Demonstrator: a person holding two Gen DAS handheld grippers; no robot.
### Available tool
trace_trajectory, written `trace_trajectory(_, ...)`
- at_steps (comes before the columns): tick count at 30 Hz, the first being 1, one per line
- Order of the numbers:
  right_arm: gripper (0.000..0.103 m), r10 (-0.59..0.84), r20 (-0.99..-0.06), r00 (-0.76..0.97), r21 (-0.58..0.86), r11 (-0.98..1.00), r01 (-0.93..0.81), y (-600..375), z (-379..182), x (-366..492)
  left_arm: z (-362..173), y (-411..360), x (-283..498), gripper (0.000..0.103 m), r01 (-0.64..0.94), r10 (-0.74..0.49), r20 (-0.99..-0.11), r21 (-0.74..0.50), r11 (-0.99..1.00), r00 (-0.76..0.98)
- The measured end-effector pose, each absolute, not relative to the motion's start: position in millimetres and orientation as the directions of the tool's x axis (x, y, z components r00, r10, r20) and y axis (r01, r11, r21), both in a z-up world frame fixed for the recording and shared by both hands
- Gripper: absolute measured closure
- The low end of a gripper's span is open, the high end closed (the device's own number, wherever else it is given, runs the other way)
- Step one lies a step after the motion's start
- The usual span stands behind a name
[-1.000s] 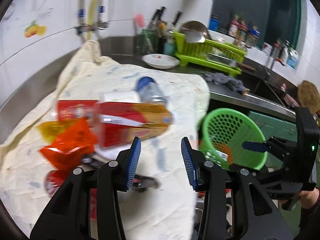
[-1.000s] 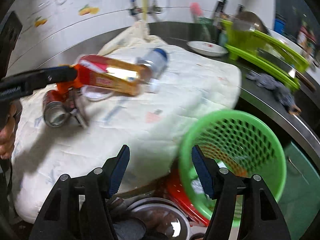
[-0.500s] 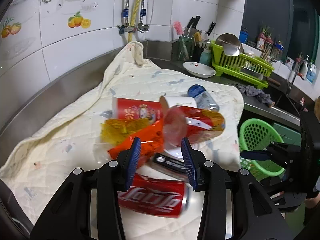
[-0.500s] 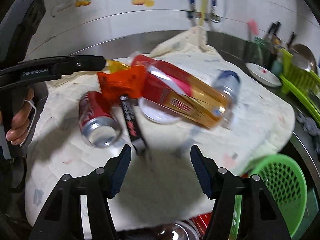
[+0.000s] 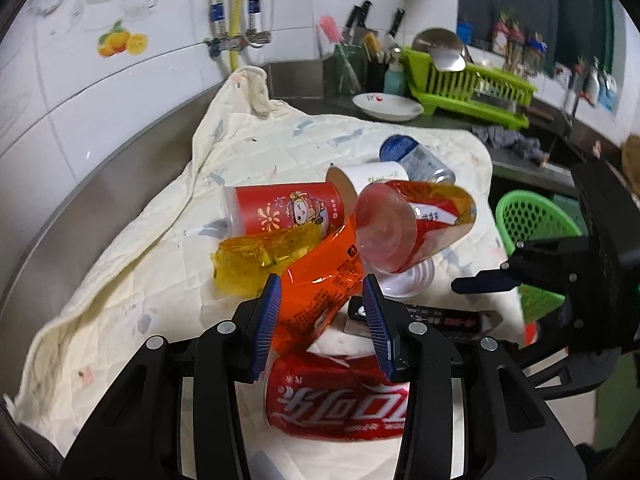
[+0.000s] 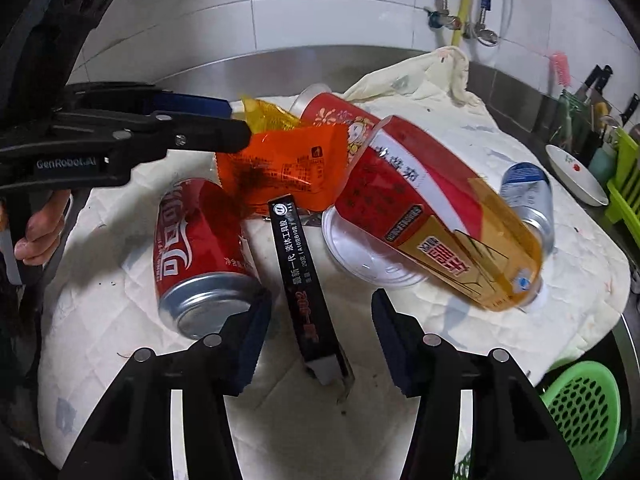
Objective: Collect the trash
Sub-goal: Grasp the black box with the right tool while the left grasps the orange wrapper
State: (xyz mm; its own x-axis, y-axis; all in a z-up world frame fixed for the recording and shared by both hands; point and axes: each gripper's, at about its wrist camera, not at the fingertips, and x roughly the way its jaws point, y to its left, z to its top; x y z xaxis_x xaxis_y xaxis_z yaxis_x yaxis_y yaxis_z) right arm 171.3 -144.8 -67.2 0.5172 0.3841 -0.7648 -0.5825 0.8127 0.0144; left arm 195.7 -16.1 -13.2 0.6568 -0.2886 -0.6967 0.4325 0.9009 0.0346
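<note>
The right gripper (image 6: pixel 320 316) hangs tilted down over the cloth (image 6: pixel 420 360), its jaws parted with nothing between the pads; they have just been closing. Straight ahead of it, in the gap between the fingers, lies the black box (image 6: pixel 306 280), a long thin carton. Its long axis runs almost along the line the gripper points, near end toward the jaws, far end tucked under the orange wrapper (image 6: pixel 288 168). So the pads stand on either side of the narrow width, which I judge to be the better way to take it. The red can (image 6: pixel 196 248) lies just left of the left finger, close enough to be nudged. To the right the big bottle (image 6: pixel 436 216) lies tilted over a white lid (image 6: pixel 352 252), with a blue-topped can (image 6: pixel 528 192) behind it.

The left gripper (image 5: pixel 320 320) comes in from the other side, also pitched down, jaws parted. The orange wrapper (image 5: pixel 320 284) sits between its pads, but whether they press on it I cannot tell. The red can (image 5: pixel 336 404) is under it, the black box (image 5: pixel 436 316) just to its right.

The green basket (image 6: pixel 580 408) waits below the counter edge at the right, nearer the right hand, well apart from the pile. A hand (image 6: pixel 40 232) holds the left tool's grip.
</note>
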Motion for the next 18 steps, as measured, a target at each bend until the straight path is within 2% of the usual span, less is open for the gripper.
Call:
trace_trajectory(6, 0.060, 0.372, -0.783, 0.499, 0.002, 0.803, -0.596, -141, -79, 180, -19, -20, 216, 0.060, 0.456, -0.274, -0.723, 0.064, 0.888, 0.635)
trace_trajectory(7, 0.061, 0.373, -0.784, 0.496, 0.004, 0.802, -0.597, -140, -80, 181, -19, -21, 218, 0.052, 0.460, -0.274, -0.725, 0.067, 0.886, 0.632)
trace_trajectory(9, 0.065, 0.377, -0.787, 0.488, 0.012, 0.801, -0.598, -140, -83, 182, -19, -22, 223, 0.042, 0.479, -0.277, -0.728, 0.080, 0.874, 0.627)
trace_trajectory(18, 0.078, 0.396, -0.785, 0.476, 0.033, 0.794, -0.607, -145, -81, 173, -31, -32, 237, 0.042, 0.546, -0.268, -0.778, 0.113, 0.830, 0.569)
